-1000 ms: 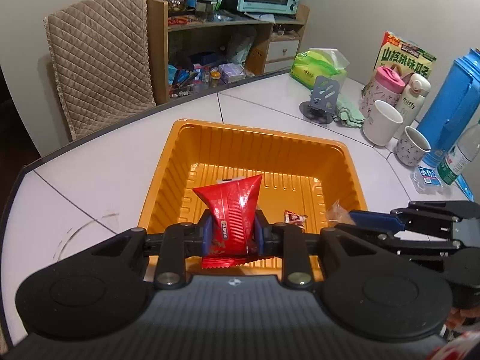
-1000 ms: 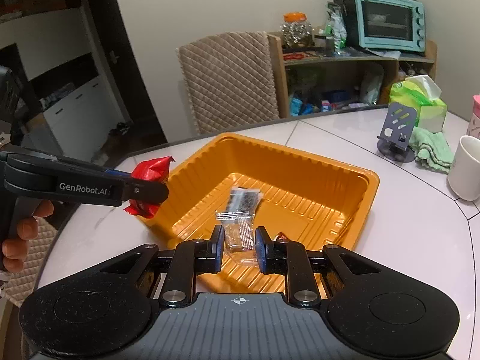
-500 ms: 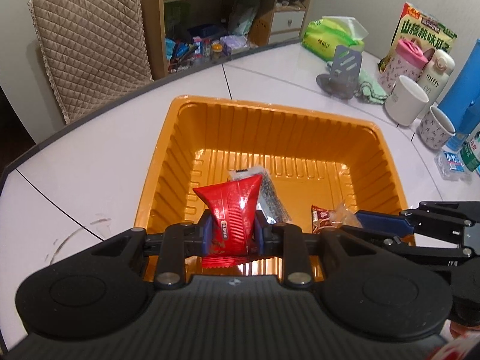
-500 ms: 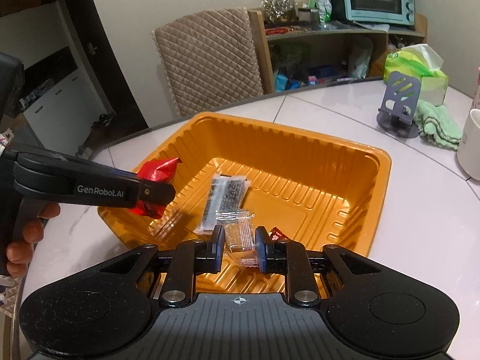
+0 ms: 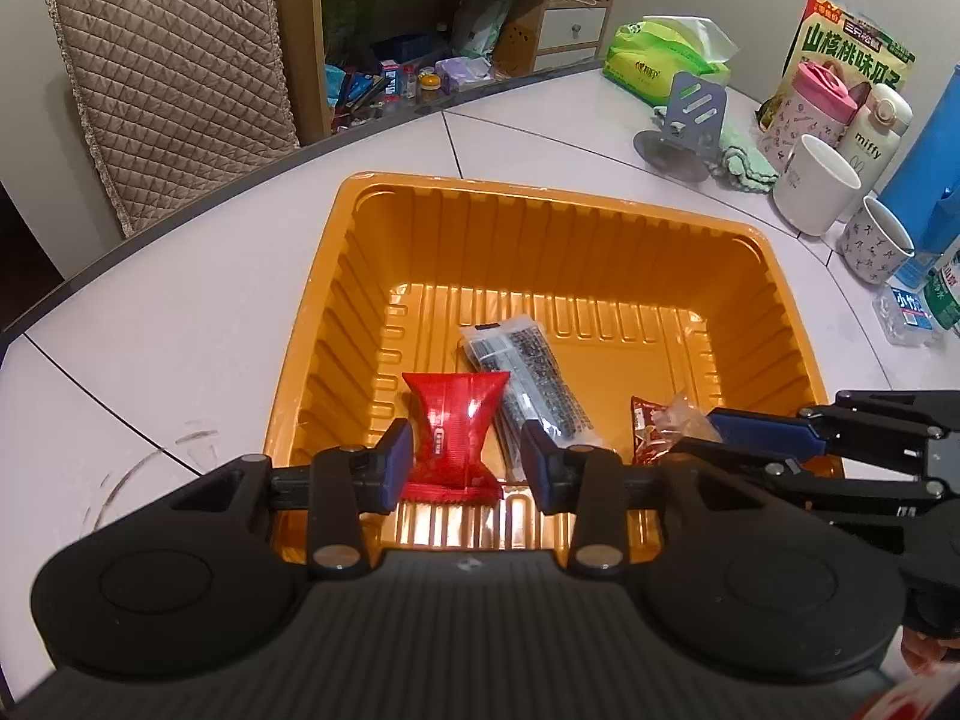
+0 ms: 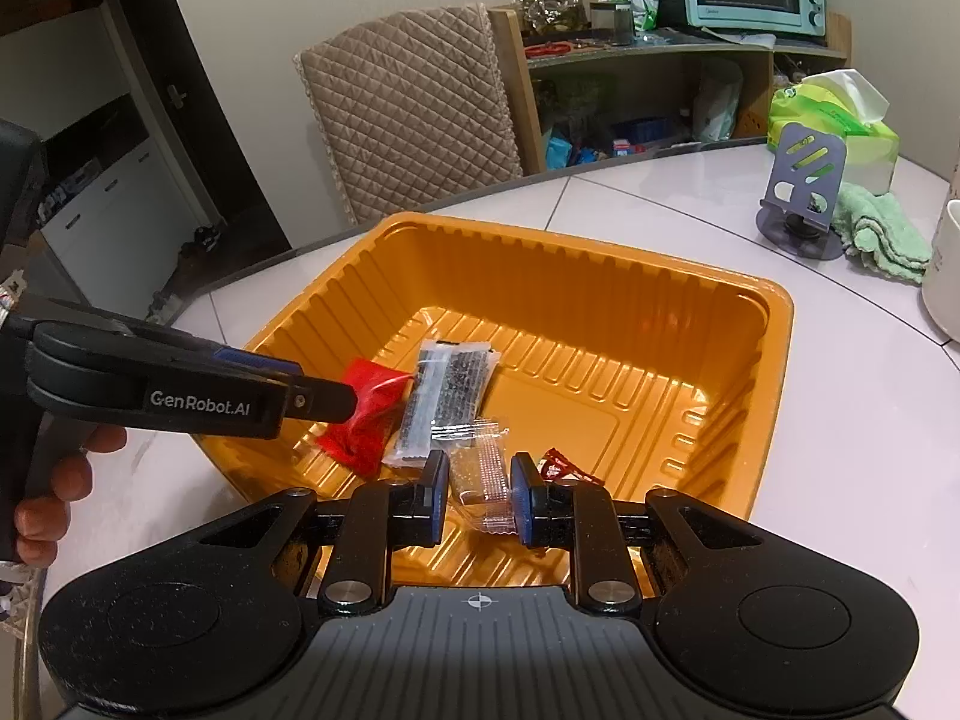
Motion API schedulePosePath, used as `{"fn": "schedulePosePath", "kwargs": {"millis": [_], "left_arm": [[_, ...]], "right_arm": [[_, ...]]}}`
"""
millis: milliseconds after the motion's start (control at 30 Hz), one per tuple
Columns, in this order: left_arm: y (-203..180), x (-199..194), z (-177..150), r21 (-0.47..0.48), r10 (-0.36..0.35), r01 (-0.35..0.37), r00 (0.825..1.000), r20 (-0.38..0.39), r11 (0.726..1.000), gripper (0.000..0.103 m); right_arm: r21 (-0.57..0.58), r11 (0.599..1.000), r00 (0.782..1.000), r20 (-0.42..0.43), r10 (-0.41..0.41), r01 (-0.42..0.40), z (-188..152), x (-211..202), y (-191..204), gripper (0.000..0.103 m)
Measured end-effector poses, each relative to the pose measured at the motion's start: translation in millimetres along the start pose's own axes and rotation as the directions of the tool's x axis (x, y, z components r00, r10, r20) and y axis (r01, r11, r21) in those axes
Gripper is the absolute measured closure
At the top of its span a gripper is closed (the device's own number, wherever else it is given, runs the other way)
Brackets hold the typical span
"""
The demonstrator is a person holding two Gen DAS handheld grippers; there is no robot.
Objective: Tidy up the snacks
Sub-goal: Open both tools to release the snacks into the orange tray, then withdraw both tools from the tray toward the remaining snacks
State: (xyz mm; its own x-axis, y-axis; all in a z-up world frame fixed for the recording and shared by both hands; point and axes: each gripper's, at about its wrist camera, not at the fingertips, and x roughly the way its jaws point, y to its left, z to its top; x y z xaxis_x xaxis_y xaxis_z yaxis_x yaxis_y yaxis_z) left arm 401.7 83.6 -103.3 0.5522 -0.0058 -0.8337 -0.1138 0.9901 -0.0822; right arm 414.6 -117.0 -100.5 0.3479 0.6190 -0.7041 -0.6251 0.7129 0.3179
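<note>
An orange tray (image 5: 540, 189) sits on the white table. My left gripper (image 5: 465, 462) hangs over its near left corner, jaws opening. The red snack packet (image 5: 456, 420) stands loose between them, with a gap to the right pad and its lower edge on the tray floor. My right gripper (image 6: 477, 495) is shut on a clear packet with a brown snack (image 6: 480, 474), low over the tray's near edge. A black-speckled packet (image 5: 528, 378) and a small dark red packet (image 5: 645, 426) lie on the tray floor. The right wrist view shows the left gripper (image 6: 342, 399) from the side, by the red packet (image 6: 360, 426).
Past the tray to the right stand a grey phone stand (image 5: 684, 120), a green cloth (image 5: 744, 162), a white cup (image 5: 816, 186), a patterned cup (image 5: 876, 240) and a blue jug (image 5: 930, 150). A green tissue pack (image 5: 660, 60) sits behind. A quilted chair (image 5: 180, 72) and a shelf (image 5: 432, 30) stand beyond the table edge.
Both grippers have sunk lower into the tray. The left jaws have spread and let go of the red packet, which now rests lower. The right gripper still holds the clear packet.
</note>
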Motion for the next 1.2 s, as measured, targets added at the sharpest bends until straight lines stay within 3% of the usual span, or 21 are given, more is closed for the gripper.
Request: {"fn": "schedulePosePath", "kwargs": {"millis": [400,967,1000,1133,1200], "left_arm": [[4.8,-14.6,-4.1,-0.018,-0.001,0.001,1.0,0.016,1.0,0.067],[3.9,-49.6,-15.2,-0.051,0.002,0.002,0.997,0.071,0.999,0.052],[3.6,-53.4,-16.7,-0.057,0.005,-0.001,0.997,0.077,0.998,0.047],[1.8,-71.8,-26.1,-0.08,0.01,-0.002,0.995,0.099,0.997,0.045],[0.5,-81.1,-31.2,-0.09,0.016,-0.007,0.994,0.106,0.996,0.044]], "right_arm": [[-0.008,1.0,0.999,0.032,0.016,-0.016,2.1,-3.1,8.3,0.08],[0.024,1.0,0.998,0.056,0.019,-0.02,-1.4,-29.1,7.2,0.077],[0.03,0.999,0.998,0.06,0.02,-0.021,-2.7,-33.3,6.1,0.073],[0.054,0.998,0.994,0.111,0.006,-0.012,-10.5,-56.6,1.5,0.035],[0.05,0.999,0.992,0.123,0.003,-0.009,-13.6,-68.0,0.8,0.033]]}}
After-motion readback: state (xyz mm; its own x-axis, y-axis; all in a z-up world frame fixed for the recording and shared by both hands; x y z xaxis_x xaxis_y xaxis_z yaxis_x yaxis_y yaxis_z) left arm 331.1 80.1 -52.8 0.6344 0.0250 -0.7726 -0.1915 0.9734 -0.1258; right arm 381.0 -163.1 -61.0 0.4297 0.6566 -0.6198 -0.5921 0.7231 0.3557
